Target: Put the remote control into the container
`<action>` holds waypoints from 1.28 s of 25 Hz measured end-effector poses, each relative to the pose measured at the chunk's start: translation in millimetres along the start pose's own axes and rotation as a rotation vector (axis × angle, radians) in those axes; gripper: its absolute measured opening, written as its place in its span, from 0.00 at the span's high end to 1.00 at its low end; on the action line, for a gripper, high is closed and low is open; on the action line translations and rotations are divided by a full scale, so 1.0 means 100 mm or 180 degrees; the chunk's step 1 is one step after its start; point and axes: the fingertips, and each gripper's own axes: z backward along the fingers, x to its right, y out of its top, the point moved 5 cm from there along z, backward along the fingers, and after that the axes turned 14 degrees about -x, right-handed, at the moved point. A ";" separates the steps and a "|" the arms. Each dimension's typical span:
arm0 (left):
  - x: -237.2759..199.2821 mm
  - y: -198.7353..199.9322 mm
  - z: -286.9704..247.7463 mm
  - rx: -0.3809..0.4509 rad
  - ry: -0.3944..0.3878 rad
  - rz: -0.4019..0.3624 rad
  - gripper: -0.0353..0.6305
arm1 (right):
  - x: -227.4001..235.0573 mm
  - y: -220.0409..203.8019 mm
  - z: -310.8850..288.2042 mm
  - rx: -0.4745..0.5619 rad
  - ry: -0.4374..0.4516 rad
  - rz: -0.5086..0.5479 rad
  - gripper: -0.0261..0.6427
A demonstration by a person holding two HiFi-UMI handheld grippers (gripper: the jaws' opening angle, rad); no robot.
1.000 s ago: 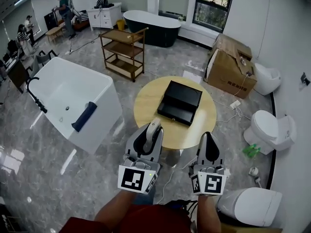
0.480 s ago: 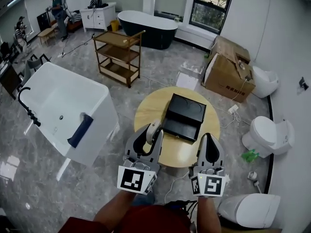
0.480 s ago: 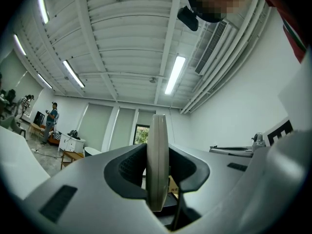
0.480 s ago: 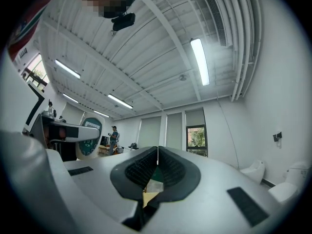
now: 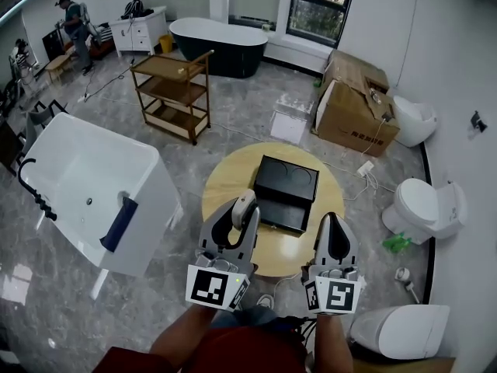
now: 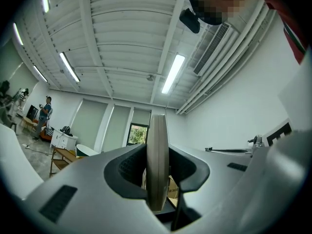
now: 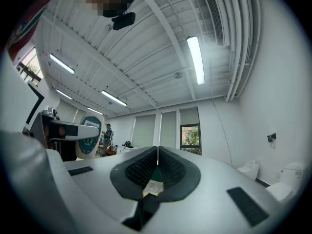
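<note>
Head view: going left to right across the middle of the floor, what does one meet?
White bathtub → round table bearing the black container → white toilet.

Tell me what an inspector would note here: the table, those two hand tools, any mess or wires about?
Surface: round wooden table, bare apart from the container.
Job's things: black container sits on the table; pale remote control is clamped edge-on in the left gripper, not yet in the container.
Clutter: nothing seen on the table.
Grippers: left gripper shut on the remote control; right gripper shut, empty.
Cables: white cable and power strip on the floor right of the table.
Surroundings: white bathtub left, black bathtub and wooden cart behind, cardboard box, toilets right, people far left.
</note>
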 end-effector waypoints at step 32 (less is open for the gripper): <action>0.27 -0.16 -0.80 -0.0341 0.0036 -0.0155 0.76 | 0.75 -0.16 -0.29 -0.0012 -0.0062 -0.0204 0.93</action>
